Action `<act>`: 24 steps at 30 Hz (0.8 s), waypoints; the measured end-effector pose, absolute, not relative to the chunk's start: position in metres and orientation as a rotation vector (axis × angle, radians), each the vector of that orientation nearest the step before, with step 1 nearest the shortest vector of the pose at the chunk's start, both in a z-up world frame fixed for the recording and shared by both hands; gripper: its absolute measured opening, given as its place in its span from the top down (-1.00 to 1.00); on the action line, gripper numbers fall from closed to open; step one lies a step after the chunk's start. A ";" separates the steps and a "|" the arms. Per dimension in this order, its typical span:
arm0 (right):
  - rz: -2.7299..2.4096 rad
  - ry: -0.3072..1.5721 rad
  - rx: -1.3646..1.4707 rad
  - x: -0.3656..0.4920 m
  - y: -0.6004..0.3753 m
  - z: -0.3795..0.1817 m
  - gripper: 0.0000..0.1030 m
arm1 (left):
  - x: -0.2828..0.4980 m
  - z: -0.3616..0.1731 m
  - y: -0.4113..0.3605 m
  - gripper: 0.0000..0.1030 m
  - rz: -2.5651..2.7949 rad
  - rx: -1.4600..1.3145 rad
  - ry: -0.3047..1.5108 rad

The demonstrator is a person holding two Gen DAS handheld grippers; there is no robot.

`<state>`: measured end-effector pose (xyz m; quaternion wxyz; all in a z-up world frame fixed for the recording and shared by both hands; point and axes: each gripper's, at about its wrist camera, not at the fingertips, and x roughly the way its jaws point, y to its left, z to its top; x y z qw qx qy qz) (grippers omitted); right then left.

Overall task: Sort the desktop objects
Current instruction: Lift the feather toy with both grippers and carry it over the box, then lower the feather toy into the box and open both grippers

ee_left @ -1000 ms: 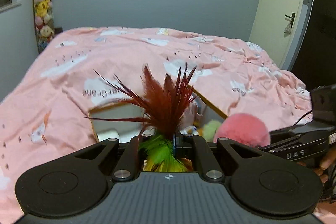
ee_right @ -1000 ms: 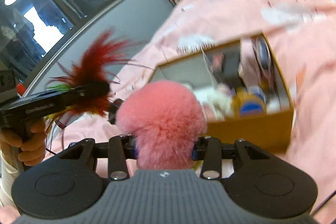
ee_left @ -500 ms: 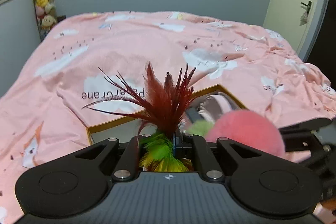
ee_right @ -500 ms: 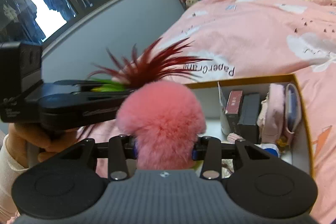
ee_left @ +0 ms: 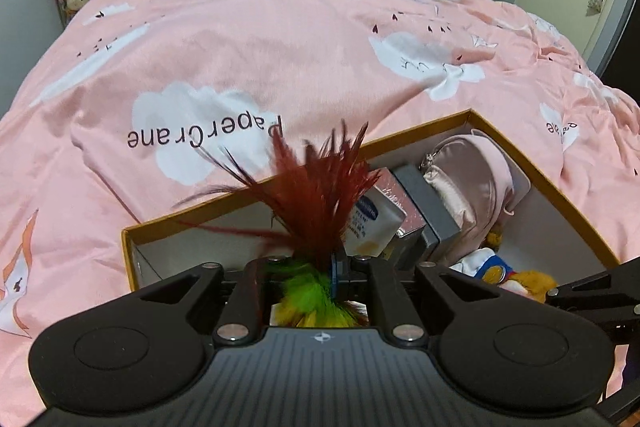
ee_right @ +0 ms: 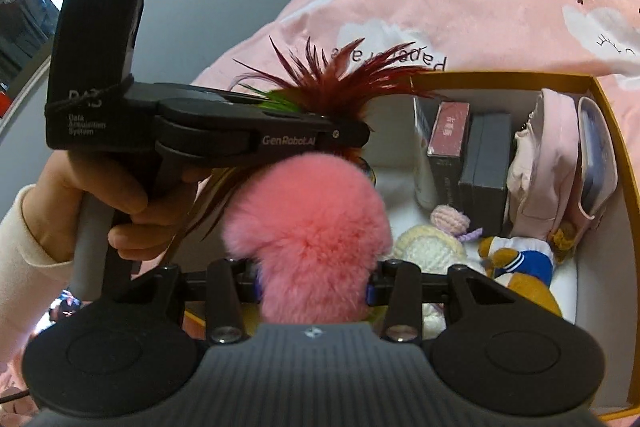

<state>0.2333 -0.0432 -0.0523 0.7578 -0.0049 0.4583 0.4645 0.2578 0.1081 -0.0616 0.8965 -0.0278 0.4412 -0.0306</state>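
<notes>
My left gripper (ee_left: 316,281) pinches the red-and-green feather tuft (ee_left: 320,195) and my right gripper (ee_right: 314,293) clamps the fluffy pink pompom (ee_right: 308,223), so letting go too soon risks both landing outside the orange-rimmed cardboard box (ee_right: 612,131).

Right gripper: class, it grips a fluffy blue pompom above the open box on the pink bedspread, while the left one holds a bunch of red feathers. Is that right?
Not quite. The pompom in the right gripper is pink, not blue, as the right wrist view shows. The rest stands: it hangs above the open box on the pink bedspread, and the left gripper holds the red feathers.
</notes>
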 end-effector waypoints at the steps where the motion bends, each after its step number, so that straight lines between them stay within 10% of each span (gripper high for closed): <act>1: 1.010 0.999 -0.016 0.233 -0.043 -0.052 0.15 | 0.258 -0.062 0.109 0.79 -0.059 -0.061 0.918; 24: 0.976 1.047 -0.046 0.217 -0.041 -0.056 0.03 | 0.152 0.002 0.119 0.43 0.141 -0.194 0.837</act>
